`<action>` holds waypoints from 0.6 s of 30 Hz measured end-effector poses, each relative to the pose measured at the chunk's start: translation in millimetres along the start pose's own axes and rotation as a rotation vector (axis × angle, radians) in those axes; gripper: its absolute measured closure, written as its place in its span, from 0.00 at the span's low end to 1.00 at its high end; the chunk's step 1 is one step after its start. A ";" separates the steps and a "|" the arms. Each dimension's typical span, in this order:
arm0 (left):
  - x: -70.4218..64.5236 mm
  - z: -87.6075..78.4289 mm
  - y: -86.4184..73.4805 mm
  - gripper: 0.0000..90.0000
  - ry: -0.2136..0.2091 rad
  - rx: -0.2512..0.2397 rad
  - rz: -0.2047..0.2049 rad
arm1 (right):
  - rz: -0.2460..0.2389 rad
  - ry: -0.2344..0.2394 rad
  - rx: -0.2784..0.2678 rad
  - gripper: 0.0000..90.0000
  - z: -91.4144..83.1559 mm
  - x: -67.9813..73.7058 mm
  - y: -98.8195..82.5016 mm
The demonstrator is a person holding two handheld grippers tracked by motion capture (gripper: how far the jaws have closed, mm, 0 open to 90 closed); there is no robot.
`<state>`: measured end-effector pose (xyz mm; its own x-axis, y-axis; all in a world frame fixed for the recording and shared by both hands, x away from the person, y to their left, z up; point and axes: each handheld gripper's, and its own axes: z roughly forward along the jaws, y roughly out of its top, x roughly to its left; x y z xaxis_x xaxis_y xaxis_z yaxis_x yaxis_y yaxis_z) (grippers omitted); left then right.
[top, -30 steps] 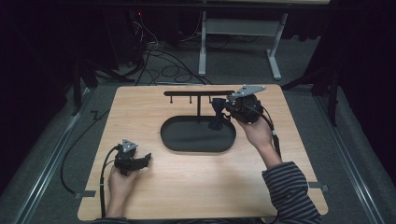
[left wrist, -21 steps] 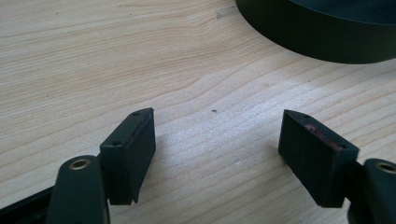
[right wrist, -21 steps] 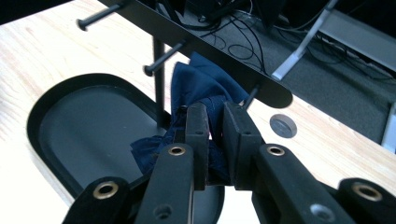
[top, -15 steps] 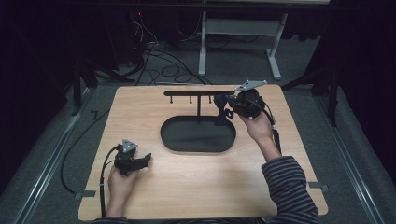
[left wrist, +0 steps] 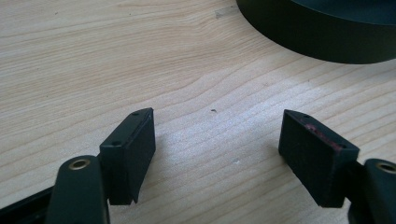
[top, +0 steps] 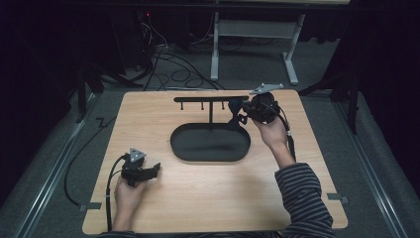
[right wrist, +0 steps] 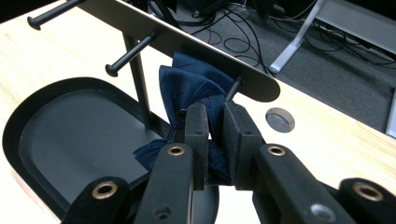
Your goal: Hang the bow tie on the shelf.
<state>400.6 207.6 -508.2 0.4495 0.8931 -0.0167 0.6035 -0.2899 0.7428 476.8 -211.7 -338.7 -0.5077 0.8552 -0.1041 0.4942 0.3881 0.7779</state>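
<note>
A black stand has an oval tray point(top: 188, 148) as its base and a crossbar point(top: 198, 99) with several pegs. My right gripper point(top: 236, 113) is shut on a dark blue cloth point(top: 234, 121) at the bar's right end. In the right gripper view the pads point(right wrist: 196, 126) pinch the bunched cloth point(right wrist: 187, 84) just under the last peg point(right wrist: 233, 87) of the crossbar point(right wrist: 154, 32); whether the cloth touches the peg I cannot tell. My left gripper point(top: 154, 169) rests near the table's front left. Its jaws stand wide apart point(left wrist: 217, 140) over bare wood, nothing between them.
The wooden table point(top: 163, 208) has a grey round grommet point(right wrist: 279, 119) behind the stand. The tray's rim point(left wrist: 322, 37) lies just beyond the left gripper. Cables and a desk frame point(top: 252, 44) lie on the floor past the far edge.
The right hand has shifted the cloth a little farther back and to the right, closer to the bar's right end. The left hand has stayed still.
</note>
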 end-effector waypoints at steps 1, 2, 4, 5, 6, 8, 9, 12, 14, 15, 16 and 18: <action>0.0 0.0 0.0 0.31 0.000 0.000 0.000 | -0.003 -0.004 -0.005 0.91 -1.3 -0.3 0.5; 0.0 0.0 0.0 0.31 0.000 0.000 0.000 | -0.003 -0.004 -0.005 0.91 -1.3 -0.3 0.5; 0.0 0.0 0.0 0.31 0.000 0.000 0.000 | 0.005 -0.010 -0.006 0.91 -2.7 -1.7 2.3; 0.0 0.0 0.0 0.31 0.000 0.000 0.000 | 0.007 -0.010 -0.010 0.91 -2.9 -2.2 2.7; 0.0 0.0 0.0 0.31 0.000 0.000 0.000 | 0.003 -0.014 -0.011 0.91 -3.2 -3.1 3.5; 0.0 0.0 0.0 0.31 0.000 0.000 0.000 | 0.010 -0.020 -0.008 0.91 -3.0 -4.4 4.5; 0.0 0.0 0.0 0.31 0.000 0.000 0.000 | 0.010 -0.020 -0.008 0.91 -3.0 -4.4 4.5; 0.0 0.0 0.0 0.31 0.000 0.000 0.000 | 0.022 -0.034 0.002 0.90 0.9 -7.6 4.8; 0.0 0.0 0.0 0.31 0.000 0.000 0.000 | 0.035 -0.032 0.006 0.89 3.3 -9.7 4.4; 0.0 0.0 0.0 0.31 0.000 0.000 0.000 | 0.035 -0.032 0.006 0.89 3.3 -9.7 4.4; 0.0 0.0 0.0 0.31 0.000 0.000 0.000 | 0.041 -0.035 0.006 0.86 4.6 -11.1 3.9; 0.0 0.0 0.0 0.31 0.000 0.000 0.000 | 0.051 -0.034 0.011 0.84 5.1 -12.9 3.2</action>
<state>400.6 207.6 -508.2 0.4495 0.8931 -0.0165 0.6037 -0.2901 0.7426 488.5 -219.8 -338.1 -0.4572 0.8852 -0.0855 0.5266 0.3469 0.7761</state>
